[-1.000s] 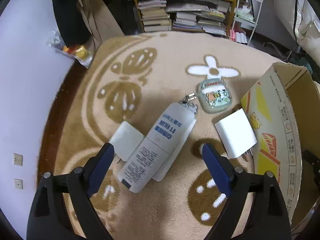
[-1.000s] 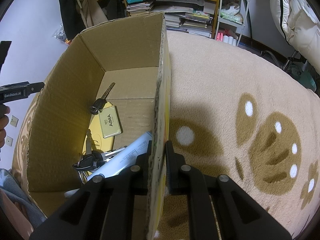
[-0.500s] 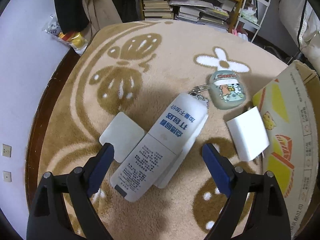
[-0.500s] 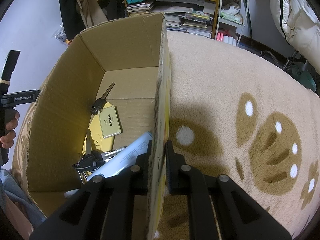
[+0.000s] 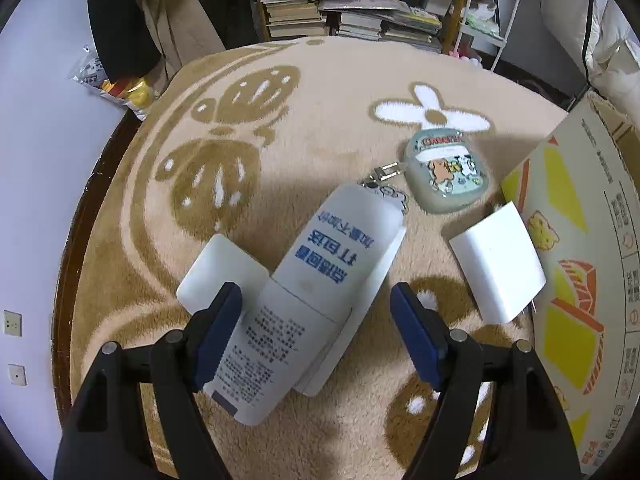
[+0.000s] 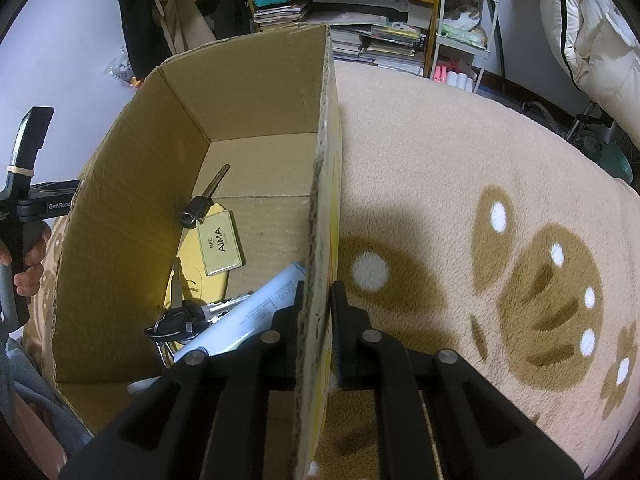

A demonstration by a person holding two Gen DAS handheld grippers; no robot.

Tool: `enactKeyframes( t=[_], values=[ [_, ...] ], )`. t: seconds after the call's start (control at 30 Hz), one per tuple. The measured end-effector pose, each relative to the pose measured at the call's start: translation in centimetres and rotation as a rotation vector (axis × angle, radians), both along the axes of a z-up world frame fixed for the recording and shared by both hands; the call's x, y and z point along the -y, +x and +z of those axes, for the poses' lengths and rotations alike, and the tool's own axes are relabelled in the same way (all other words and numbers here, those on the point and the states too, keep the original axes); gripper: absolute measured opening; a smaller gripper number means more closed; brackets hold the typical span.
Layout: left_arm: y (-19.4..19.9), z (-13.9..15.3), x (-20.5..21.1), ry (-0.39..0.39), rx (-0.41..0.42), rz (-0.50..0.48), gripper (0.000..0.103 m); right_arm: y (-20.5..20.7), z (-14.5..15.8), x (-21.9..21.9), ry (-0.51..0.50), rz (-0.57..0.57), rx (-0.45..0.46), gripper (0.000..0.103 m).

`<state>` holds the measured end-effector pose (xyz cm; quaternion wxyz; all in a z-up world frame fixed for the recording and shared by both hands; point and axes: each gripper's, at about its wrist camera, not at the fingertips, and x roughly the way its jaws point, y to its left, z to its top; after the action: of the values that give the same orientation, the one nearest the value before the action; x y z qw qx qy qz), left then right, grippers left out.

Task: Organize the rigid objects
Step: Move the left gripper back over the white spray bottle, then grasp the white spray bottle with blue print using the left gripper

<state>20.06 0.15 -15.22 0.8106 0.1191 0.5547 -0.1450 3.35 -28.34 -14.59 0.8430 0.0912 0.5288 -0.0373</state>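
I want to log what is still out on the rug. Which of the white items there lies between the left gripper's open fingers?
The long white power bank with blue print, lying between the left gripper fingers. The square white charger sits off to the right, near the cardboard box.

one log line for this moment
left tool: open over white bottle | right tool: shut on cardboard box wall

L gripper [image 5: 316, 314]: we hold it wide open, fingers spread, angled down.
R gripper [image 6: 320, 300]: we keep jaws pinched shut.
L hand [image 6: 28, 264]: wrapped round handle, seen at edge of R cam.
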Motion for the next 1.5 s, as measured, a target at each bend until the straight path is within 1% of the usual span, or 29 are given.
enactKeyframes(
  t=[0.1, 0.2, 0.27, 0.33, 0.5, 0.63, 0.73, 0.8, 0.83, 0.9, 1.0, 1.03, 1.07, 1.17, 1.3, 1.4, 1.5],
  values=[
    [0.4, 0.1, -0.3, -0.037, -0.007, -0.008, 0.076, 0.0, 0.0, 0.0, 0.0, 0.0, 0.0, 0.011],
    [0.6, 0.1, -0.3, -0.056, -0.023, -0.022, 0.076, 0.0, 0.0, 0.0, 0.0, 0.0, 0.0, 0.011],
    [0.6, 0.1, 0.0, -0.047, -0.026, -0.048, 0.069, 0.0, 0.0, 0.0, 0.0, 0.0, 0.0, 0.011],
    [0.6, 0.1, 0.2, -0.036, -0.027, -0.061, 0.067, 0.0, 0.0, 0.0, 0.001, 0.0, -0.001, 0.011],
    [1.1, 0.1, 0.0, -0.067, -0.036, -0.057, 0.067, 0.0, 0.0, 0.0, 0.001, 0.0, -0.001, 0.011],
    [1.0, -0.1, 0.3, -0.047, -0.032, -0.073, 0.067, 0.0, 0.0, 0.0, 0.002, 0.0, -0.001, 0.011],
    [0.9, 0.1, 0.8, -0.03, -0.051, -0.076, 0.064, 0.0, 0.0, 0.0, 0.001, 0.0, -0.001, 0.011],
    [0.7, 0.2, 0.9, -0.029, -0.061, -0.091, 0.056, 0.0, 0.0, 0.0, 0.0, 0.001, -0.001, 0.011],
    [0.7, 0.2, 0.8, -0.033, -0.068, -0.087, 0.053, 0.0, 0.0, 0.0, 0.001, 0.0, -0.001, 0.011],
    [0.8, -0.1, 0.6, -0.055, -0.093, -0.066, 0.053, 0.0, 0.0, 0.0, 0.0, 0.0, -0.001, 0.011],
    [0.8, 0.0, 0.5, -0.06, -0.097, -0.057, 0.051, 0.0, 0.0, 0.0, 0.001, 0.0, -0.001, 0.011],
    [0.7, 0.0, 0.5, -0.059, -0.097, -0.057, 0.05, 0.0, 0.0, 0.0, 0.001, 0.0, -0.001, 0.011],
    [0.7, 0.0, 0.5, -0.061, -0.098, -0.056, 0.044, 0.0, 0.0, 0.0, 0.0, 0.001, -0.002, 0.011],
    [0.6, 0.2, 0.3, -0.075, -0.107, -0.039, 0.043, 0.0, 0.0, 0.0, 0.002, 0.001, -0.001, 0.011],
    [0.4, 0.2, 0.6, -0.061, -0.096, -0.034, 0.043, 0.0, 0.0, 0.0, -0.001, 0.001, -0.002, 0.011],
    [0.5, 0.0, 0.7, -0.061, -0.091, -0.012, 0.043, 0.0, 0.0, 0.0, 0.001, 0.001, -0.002, 0.011],
    [0.1, 0.1, 1.0, -0.045, -0.066, -0.022, 0.042, 0.0, 0.0, 0.0, 0.001, 0.0, -0.001, 0.011]
  ],
)
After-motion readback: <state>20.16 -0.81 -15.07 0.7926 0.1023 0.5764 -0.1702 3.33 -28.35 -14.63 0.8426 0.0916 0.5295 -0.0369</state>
